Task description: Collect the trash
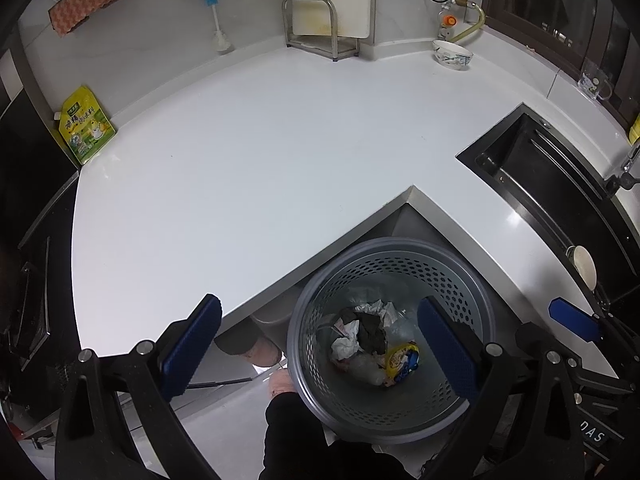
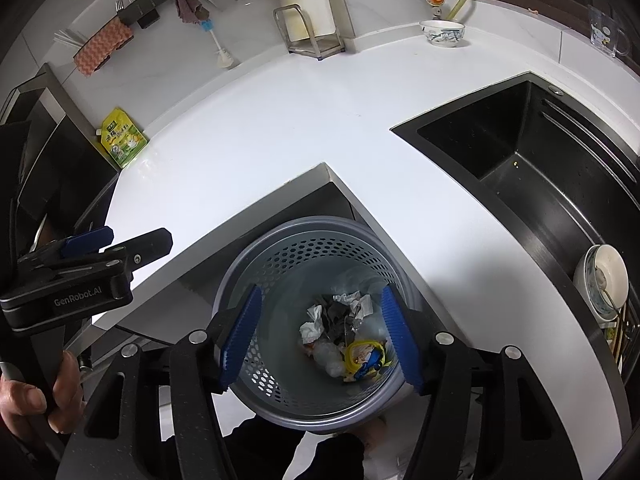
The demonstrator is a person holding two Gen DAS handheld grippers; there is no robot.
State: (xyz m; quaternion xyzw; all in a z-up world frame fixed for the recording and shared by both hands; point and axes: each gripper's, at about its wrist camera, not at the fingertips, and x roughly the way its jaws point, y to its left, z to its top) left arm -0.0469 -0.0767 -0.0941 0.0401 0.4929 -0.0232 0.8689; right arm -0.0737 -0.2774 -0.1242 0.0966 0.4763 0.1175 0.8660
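Note:
A grey perforated trash basket (image 1: 400,268) stands on the floor in the inner corner of the white counter; it also shows in the right wrist view (image 2: 304,256). Inside lie crumpled paper (image 1: 346,346), dark scraps, clear plastic and a yellow wrapper (image 1: 402,360), also seen from the right wrist (image 2: 366,354). My left gripper (image 1: 320,344) is open and empty, above the basket's left side. My right gripper (image 2: 320,334) is open and empty, directly over the basket's mouth. The right gripper's blue finger (image 1: 572,318) shows at the right in the left wrist view.
White L-shaped counter (image 1: 260,152) with a yellow pouch (image 1: 86,126) at the left edge, a patterned bowl (image 1: 452,54) and a metal rack (image 1: 316,28) at the back. A black sink (image 2: 520,152) with a dish (image 2: 604,276) lies right. My legs stand by the basket.

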